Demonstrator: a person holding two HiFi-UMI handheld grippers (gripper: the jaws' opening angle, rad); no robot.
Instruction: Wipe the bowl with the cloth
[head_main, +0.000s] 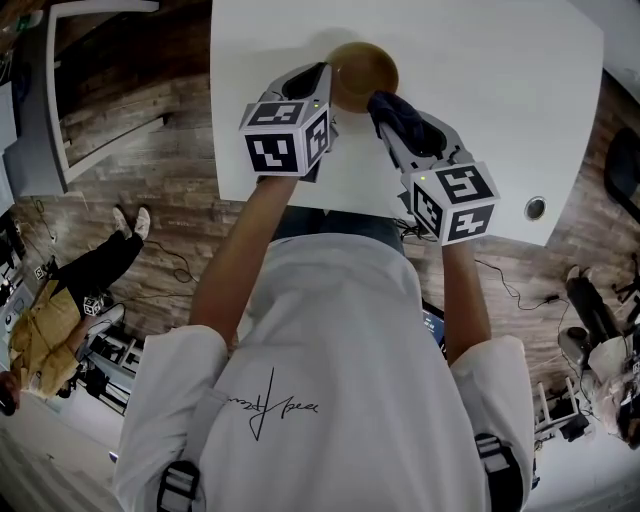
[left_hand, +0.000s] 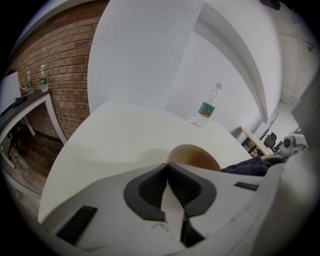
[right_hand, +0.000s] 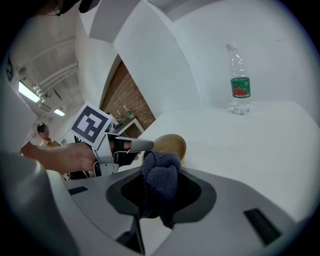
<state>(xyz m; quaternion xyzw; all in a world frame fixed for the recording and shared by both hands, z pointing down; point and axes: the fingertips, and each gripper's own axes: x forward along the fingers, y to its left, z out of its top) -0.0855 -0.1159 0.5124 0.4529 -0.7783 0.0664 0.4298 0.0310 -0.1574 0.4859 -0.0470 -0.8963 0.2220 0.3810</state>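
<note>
A tan wooden bowl sits tipped on the white table, its brown inside showing in the left gripper view. My left gripper is shut on the bowl's near rim, with the jaw tips meeting at the edge. My right gripper is shut on a bunched dark blue cloth. The cloth hangs just right of the bowl, close to its rim. Whether it touches the bowl I cannot tell.
A clear water bottle with a green and red label stands farther back on the table, also visible in the left gripper view. A round cable hole lies near the table's right front edge. Beyond the left edge is wooden floor.
</note>
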